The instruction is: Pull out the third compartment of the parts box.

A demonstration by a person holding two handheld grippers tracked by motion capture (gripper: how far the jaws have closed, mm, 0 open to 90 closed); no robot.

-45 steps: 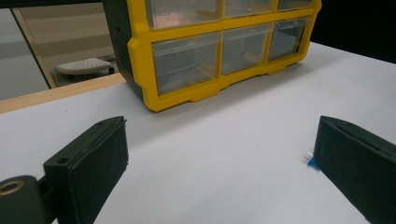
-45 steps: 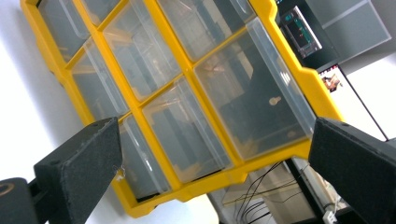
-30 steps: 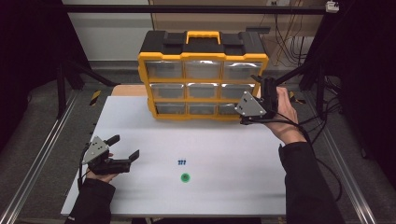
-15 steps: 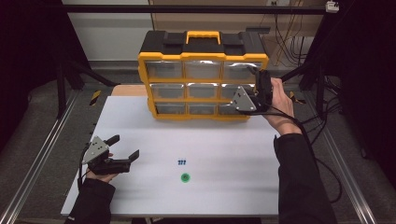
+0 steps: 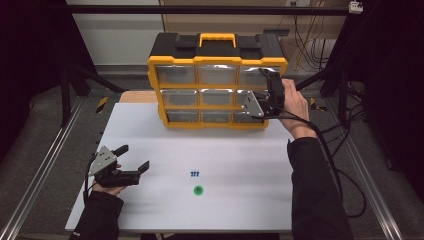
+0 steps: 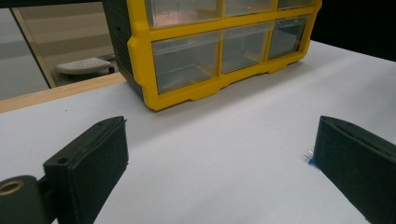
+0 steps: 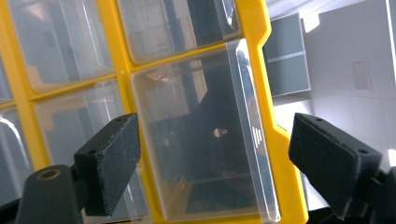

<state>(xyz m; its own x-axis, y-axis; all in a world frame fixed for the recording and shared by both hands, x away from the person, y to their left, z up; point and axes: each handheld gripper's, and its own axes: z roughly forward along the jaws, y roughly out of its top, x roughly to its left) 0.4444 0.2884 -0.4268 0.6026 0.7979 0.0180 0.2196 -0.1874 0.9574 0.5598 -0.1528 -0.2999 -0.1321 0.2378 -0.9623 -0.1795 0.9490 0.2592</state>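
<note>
Surface: I am looking down on a white table (image 5: 240, 150) in a dim workshop, with a yellow organiser (image 5: 217, 80) of clear drawers standing at its far edge.
Step in hand: I am bringing the right gripper (image 5: 270, 95) up to the right column of the organiser, at a clear drawer (image 7: 205, 135); I judge this to be the approach to opening it.
Right jaws: they are standing wide open, one to each side of that drawer front in the right gripper view, and gripping nothing; I cannot tell whether a pad is touching the plastic.
Next move: I think it is calling for the jaws to settle on the drawer's front lip, close, then pull straight out.
Left jaws: the left gripper (image 5: 131, 159) is resting low near the table's near-left corner, spread wide and empty.
Loose parts: small blue pieces (image 5: 195, 174) and a green disc (image 5: 198, 190) are lying mid-table, well apart from both grippers.
</note>
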